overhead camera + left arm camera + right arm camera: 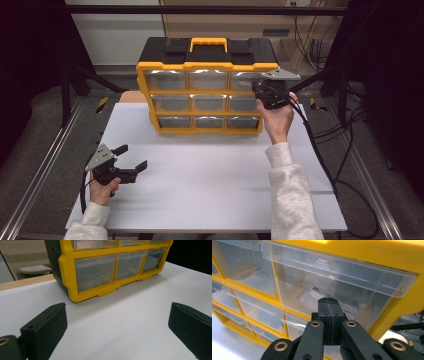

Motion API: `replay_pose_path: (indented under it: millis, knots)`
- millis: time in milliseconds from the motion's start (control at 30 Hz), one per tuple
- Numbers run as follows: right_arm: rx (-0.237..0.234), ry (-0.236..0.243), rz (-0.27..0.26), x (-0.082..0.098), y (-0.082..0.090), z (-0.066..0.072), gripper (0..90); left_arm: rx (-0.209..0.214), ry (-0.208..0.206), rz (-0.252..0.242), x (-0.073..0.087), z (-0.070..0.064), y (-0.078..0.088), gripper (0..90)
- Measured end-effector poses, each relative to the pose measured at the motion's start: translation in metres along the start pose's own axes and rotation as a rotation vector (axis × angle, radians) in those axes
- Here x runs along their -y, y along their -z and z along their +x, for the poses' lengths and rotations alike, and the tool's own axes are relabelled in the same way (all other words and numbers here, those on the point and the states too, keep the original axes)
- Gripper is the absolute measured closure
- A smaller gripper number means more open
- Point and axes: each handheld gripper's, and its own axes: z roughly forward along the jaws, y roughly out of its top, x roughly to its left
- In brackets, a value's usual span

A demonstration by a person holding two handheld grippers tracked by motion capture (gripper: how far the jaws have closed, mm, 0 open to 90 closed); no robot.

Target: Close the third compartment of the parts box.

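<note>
A yellow and black organizer point(205, 85) with clear drawers stands upright at the back of the white table point(210, 170). My right gripper point(256, 86) is shut with nothing between its jaws, its tip right in front of the top right drawer point(337, 287); whether it touches I cannot tell. In the right gripper view the shut jaws meet at the gripper tip point(329, 301), below the drawer's lip. My left gripper point(134, 157) rests low over the table's front left, open and empty. Its wide-apart fingers point(47, 327) frame the organizer's bottom row point(117, 267).
Black cables point(325, 150) trail from the right gripper off the table's right side. Metal frame rails point(45, 170) run along both sides. A wooden surface point(25, 282) lies behind the table's far left edge.
</note>
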Motion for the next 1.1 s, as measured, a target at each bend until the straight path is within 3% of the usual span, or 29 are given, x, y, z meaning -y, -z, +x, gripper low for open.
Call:
replay_pose_path:
  millis: [367,633,733,867,1100]
  knots:
    - [-0.001,-0.004,-0.002,0.0,-0.001,-0.001,90.0,0.001,0.0,-0.001,0.0,0.0,0.0,1.6]
    - [-0.055,-0.018,-0.047,0.002,0.013,0.001,85.9,0.003,0.0,0.002,0.0,0.0,-0.001,1.6]
    - [-0.082,-0.014,-0.06,0.004,0.019,0.001,78.3,0.001,0.002,0.001,0.0,0.0,-0.001,1.6]
    - [-0.121,-0.016,-0.08,0.006,0.027,0.002,61.7,0.001,0.0,0.002,0.0,0.0,-0.001,1.6]
    - [-0.134,-0.005,-0.117,0.017,0.038,0.004,33.1,0.0,0.0,0.002,0.0,-0.001,-0.001,1.6]
